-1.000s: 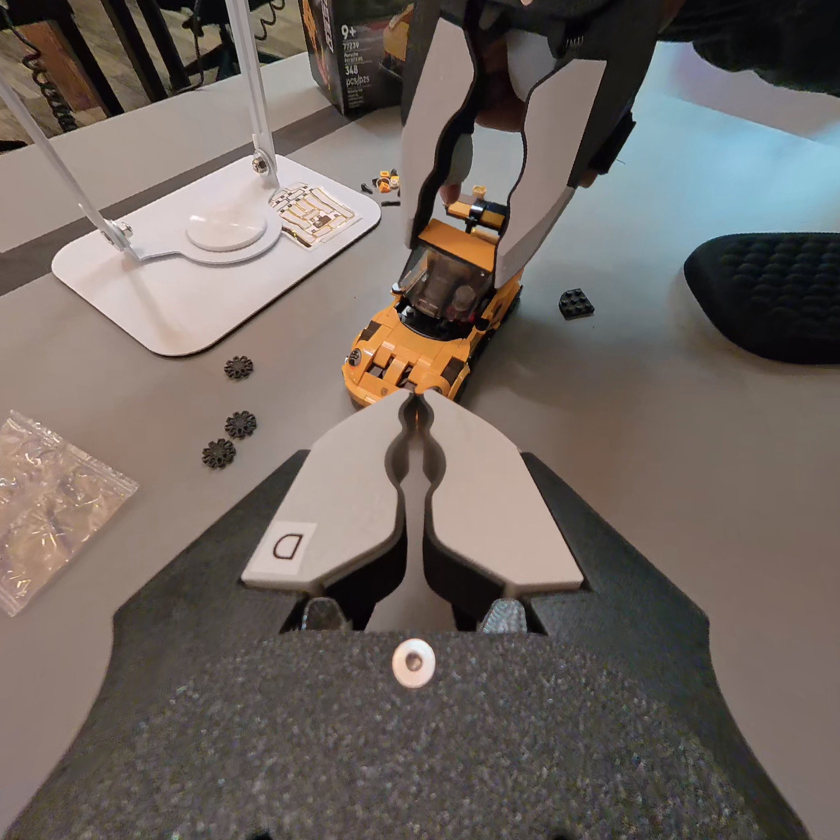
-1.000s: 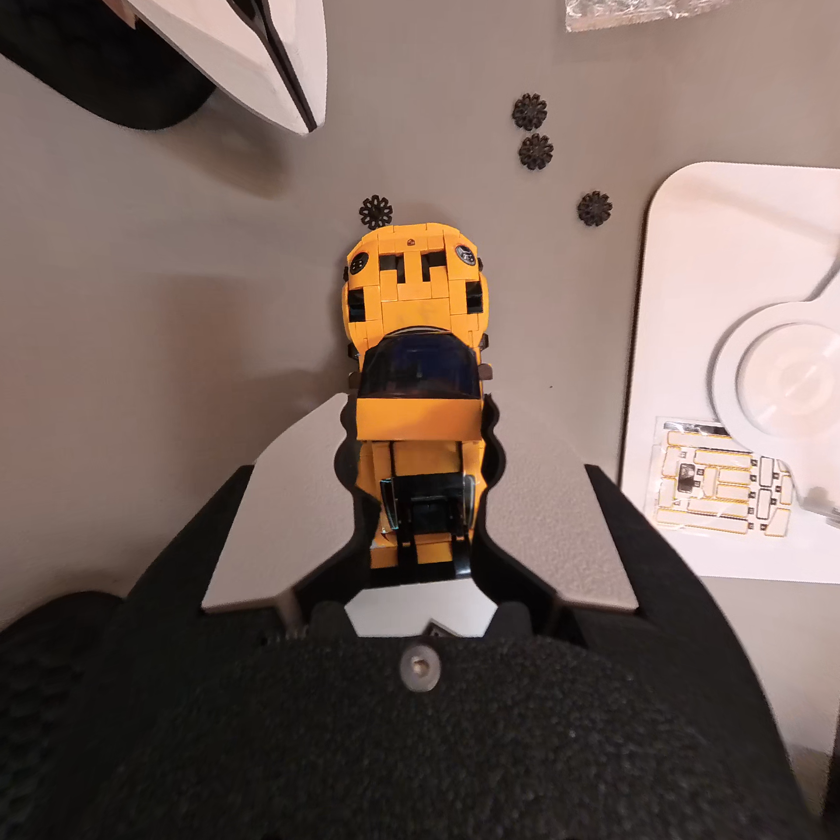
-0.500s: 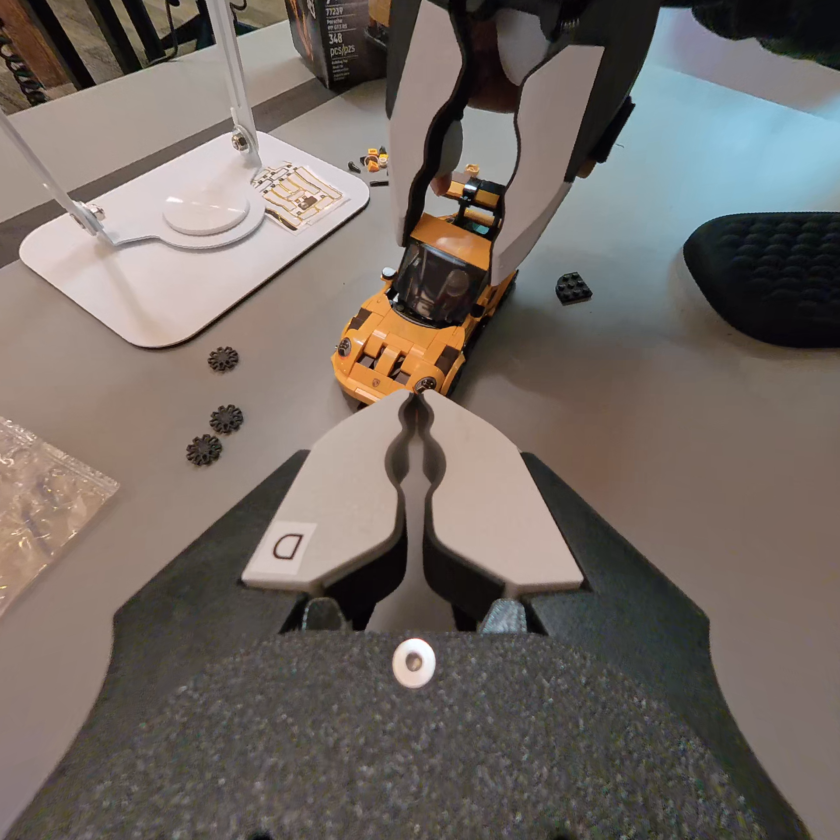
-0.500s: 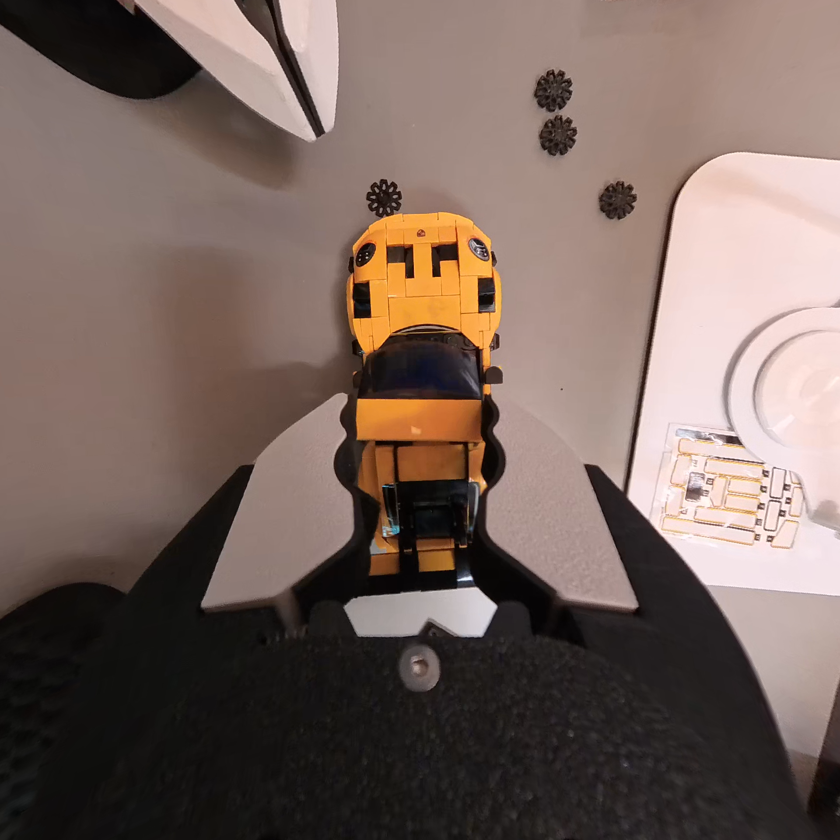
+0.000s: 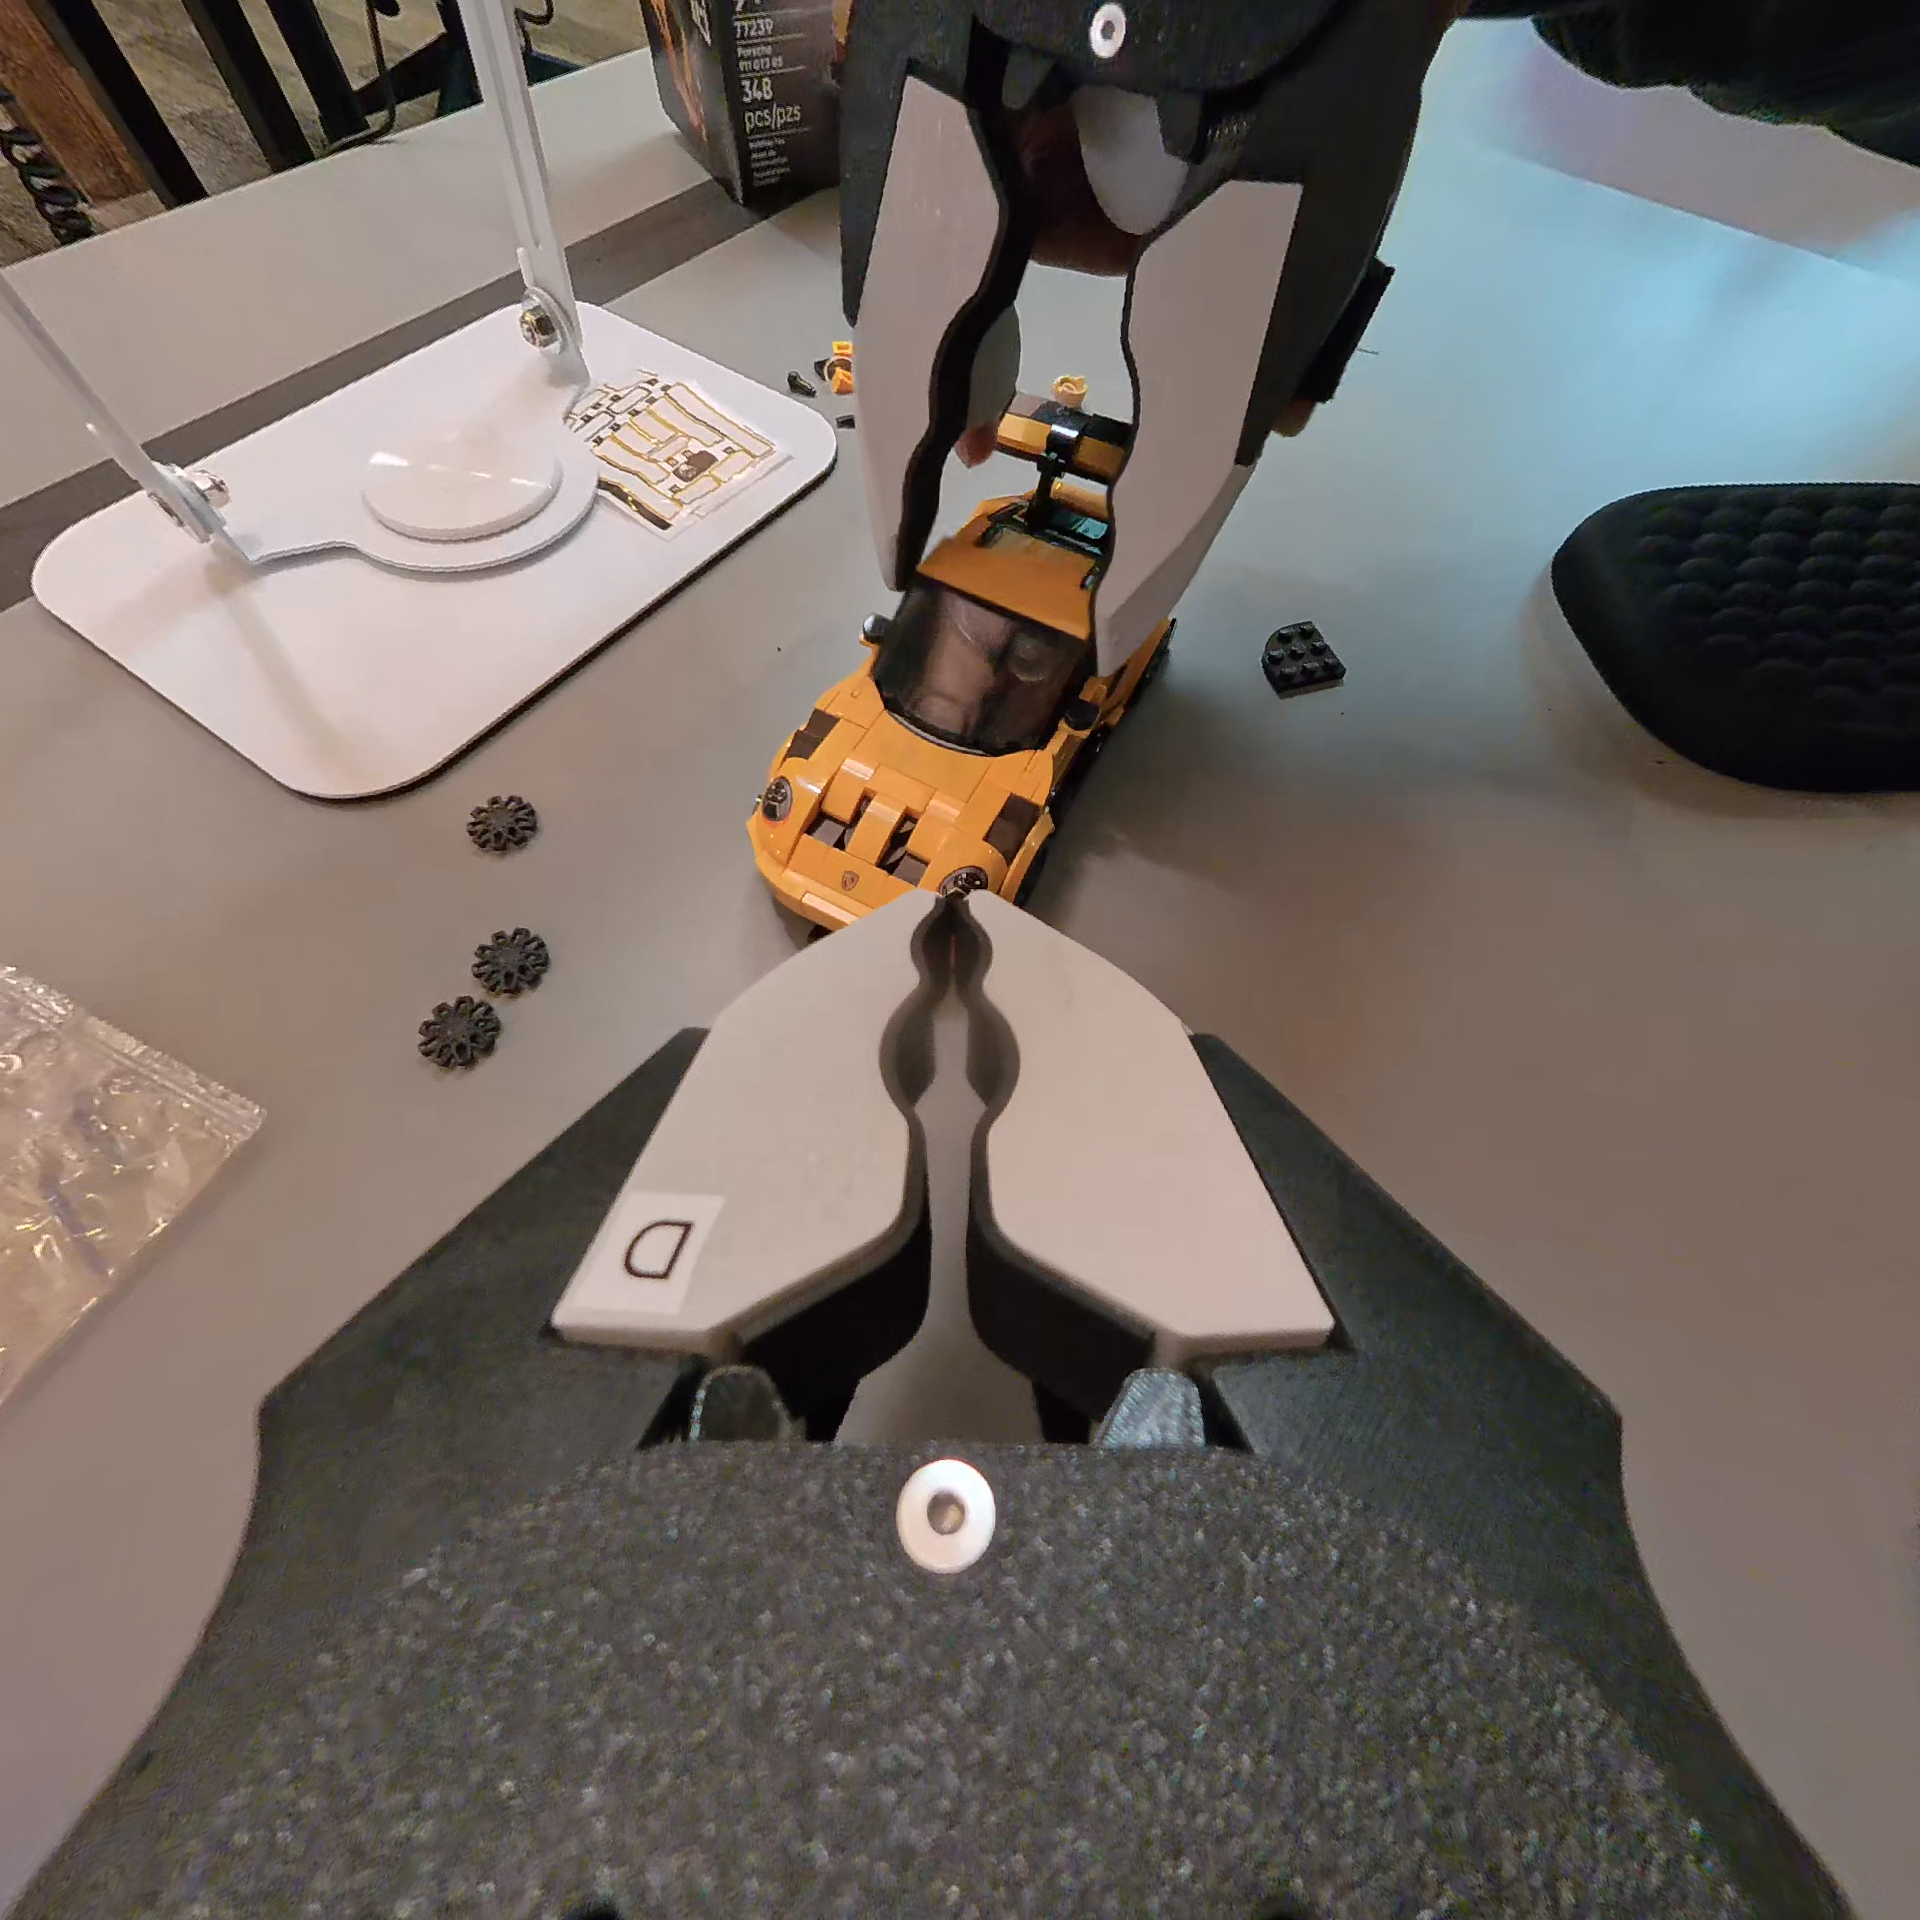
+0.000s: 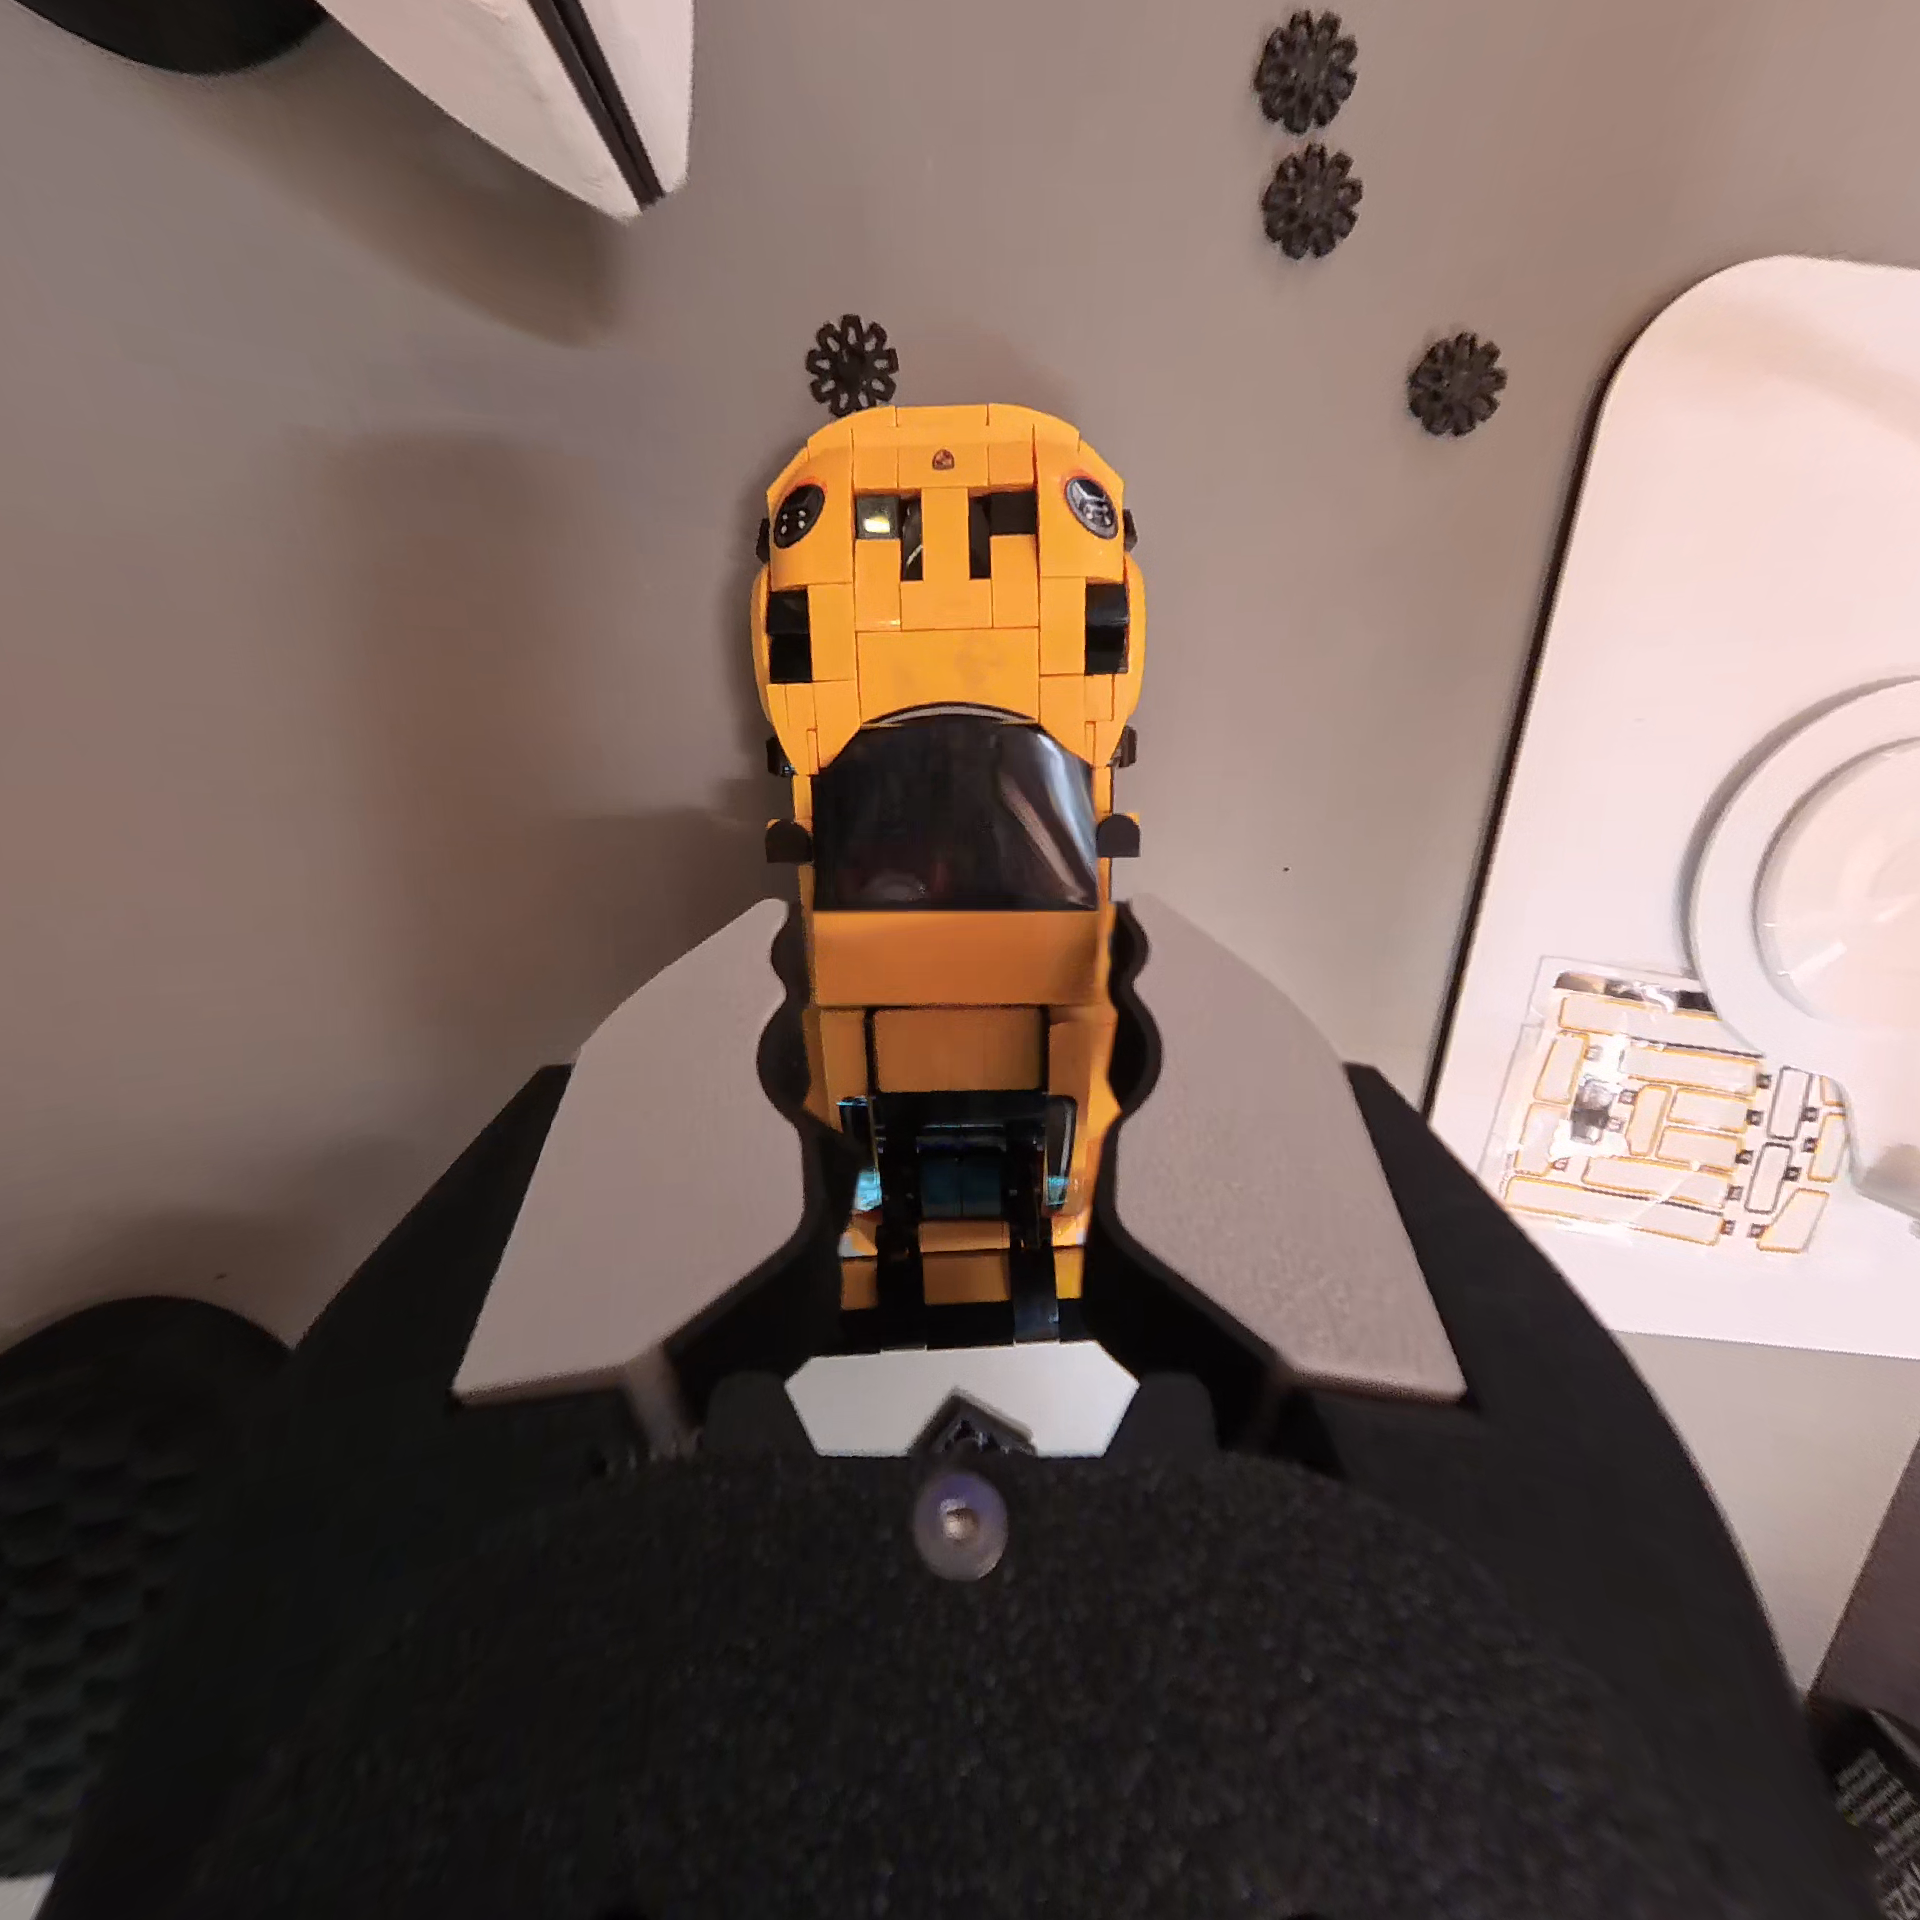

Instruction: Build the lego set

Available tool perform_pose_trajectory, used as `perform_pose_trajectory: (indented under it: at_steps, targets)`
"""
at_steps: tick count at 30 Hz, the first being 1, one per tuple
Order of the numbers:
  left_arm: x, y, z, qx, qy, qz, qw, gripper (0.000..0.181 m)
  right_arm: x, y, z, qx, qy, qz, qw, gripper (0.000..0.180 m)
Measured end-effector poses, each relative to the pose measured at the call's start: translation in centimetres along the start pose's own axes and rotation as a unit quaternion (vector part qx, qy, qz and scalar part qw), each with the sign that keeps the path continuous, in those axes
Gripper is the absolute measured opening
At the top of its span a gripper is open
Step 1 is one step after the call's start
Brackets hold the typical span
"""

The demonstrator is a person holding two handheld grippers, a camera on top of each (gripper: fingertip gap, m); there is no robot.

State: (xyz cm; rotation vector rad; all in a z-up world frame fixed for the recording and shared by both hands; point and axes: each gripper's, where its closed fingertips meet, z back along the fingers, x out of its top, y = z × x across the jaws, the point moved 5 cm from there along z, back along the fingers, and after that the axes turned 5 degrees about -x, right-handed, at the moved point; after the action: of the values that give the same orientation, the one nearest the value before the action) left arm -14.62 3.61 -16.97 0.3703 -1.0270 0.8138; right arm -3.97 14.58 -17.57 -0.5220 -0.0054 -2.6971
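Both grippers work around one orange lego car (image 5: 935, 758) on the grey table (image 5: 1455, 1039). Starting at the left, the left gripper (image 5: 948, 906) has its two grey fingers pressed together at the tips, nothing between them, and those tips sit just in front of the car's nose; whether they touch the bumper cannot be told. Further along, the right gripper (image 6: 951, 914) comes down from above with its fingers spread about as wide as the car's body, one finger along each flank of the rear half, pressing against or very nearly against the sides, so it appears to hold the car there. From the right wrist view the car lies lengthwise between the fingers, its long axis running straight away from that gripper, the rear wing deep between the fingers and the nose pointing toward the left gripper. A dark windscreen sits just past the fingertips. To the left of the car in the left wrist view lie a clear plastic bag (image 5: 94, 1153), three black gear-like wheel pieces (image 5: 509, 961) and a white stand base (image 5: 343, 644) carrying a sticker sheet (image 5: 675, 452). To the car's right are a small black plate (image 5: 1302, 658) and a black textured pad (image 5: 1766, 634).
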Motion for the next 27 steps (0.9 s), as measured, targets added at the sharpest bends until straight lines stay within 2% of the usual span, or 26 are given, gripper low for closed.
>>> perform_pose_trajectory:
  at_steps: [5,9,16,27]
  targets:
    - [0.0,0.0,0.0,0.0,0.0,0.001,1.0,0.0,0.1,-0.1,0.8,-0.007,-0.015,-0.005,1.0,0.061]
    - [0.0,-0.1,0.0,-0.002,0.0,-0.001,1.0,0.0,0.8,0.1,1.7,-0.016,-0.039,-0.009,0.999,0.046]
    - [0.0,-0.2,0.0,-0.003,0.0,-0.001,1.0,0.0,0.4,0.0,1.0,-0.013,-0.008,-0.027,1.0,0.034]
    - [0.0,-0.3,-0.1,-0.006,0.001,-0.002,1.0,0.0,0.3,0.1,1.0,-0.002,0.039,-0.014,0.999,0.035]
